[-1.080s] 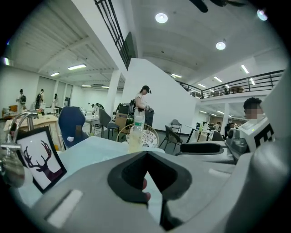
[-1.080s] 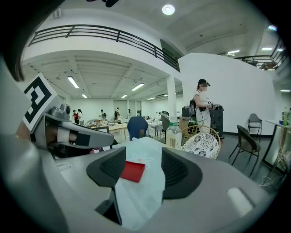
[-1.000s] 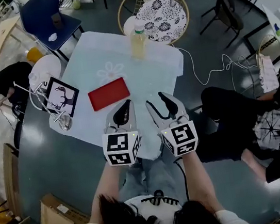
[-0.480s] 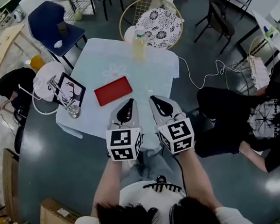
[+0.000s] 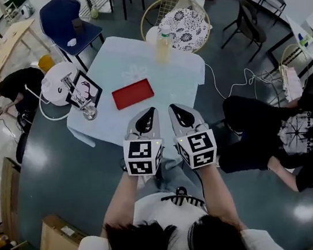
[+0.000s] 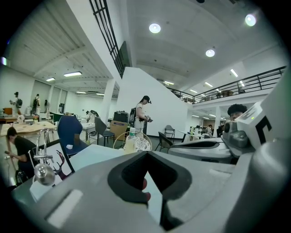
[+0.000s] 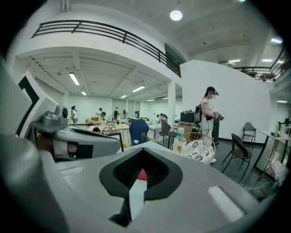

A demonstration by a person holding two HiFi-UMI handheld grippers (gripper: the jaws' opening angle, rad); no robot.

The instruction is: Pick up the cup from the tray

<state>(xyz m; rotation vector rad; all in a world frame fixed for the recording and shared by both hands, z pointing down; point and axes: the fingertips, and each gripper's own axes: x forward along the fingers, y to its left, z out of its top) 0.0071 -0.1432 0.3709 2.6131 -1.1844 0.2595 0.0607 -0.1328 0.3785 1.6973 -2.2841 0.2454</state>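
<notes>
Over the last second the bench (image 5: 112,57) has slid up and shrunk in the head view. The tools lay over its near side before; now only their tips reach its near edge, so I read this as backing off, not closing in. Left tool (image 5: 151,112) and right tool (image 5: 172,108) are side by side as before, each with its jaws pressed together and nothing pinched. A sliver of red shows through each gap. The red tray (image 5: 132,93) lies mid-bench and has looked bare in every frame: I see no cup on it. A shiny stemmed vessel (image 5: 89,112) stands off the tray, just beside the picture frame (image 5: 83,90); whether that is the cup I cannot tell. Neither tool carries anything.
</notes>
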